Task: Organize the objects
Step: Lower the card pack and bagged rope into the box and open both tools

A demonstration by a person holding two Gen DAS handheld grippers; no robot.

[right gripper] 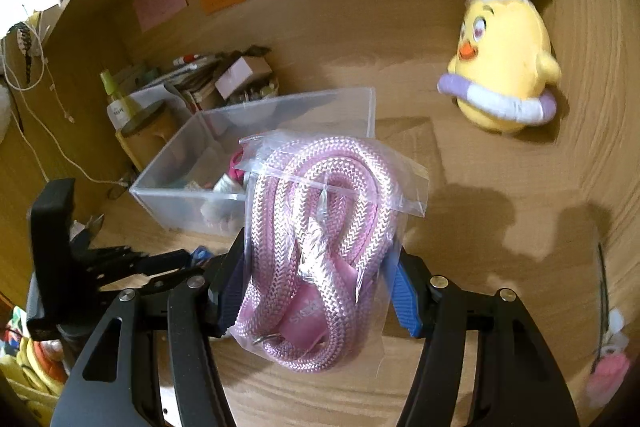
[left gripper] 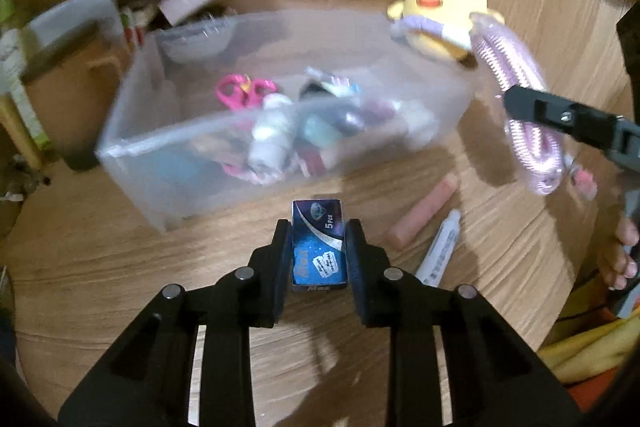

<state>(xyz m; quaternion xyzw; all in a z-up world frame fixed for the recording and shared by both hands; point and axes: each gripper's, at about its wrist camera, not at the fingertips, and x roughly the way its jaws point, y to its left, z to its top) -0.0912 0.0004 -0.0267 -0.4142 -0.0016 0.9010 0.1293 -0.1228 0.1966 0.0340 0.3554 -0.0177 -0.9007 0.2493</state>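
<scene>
Left tool (left gripper: 318,247): I had it clamped on a small blue blade box (left gripper: 318,243), held just above the worktop (left gripper: 120,267), near the clear bin's (left gripper: 168,163) front wall.
Right tool (right gripper: 316,291): I had it closed around a bagged pink rope (right gripper: 320,247), raised in front of the bin.
Bin contents: pink scissors (left gripper: 244,93), blurred small items.
Beyond: yellow chick plush (right gripper: 504,67) on the worktop.
</scene>
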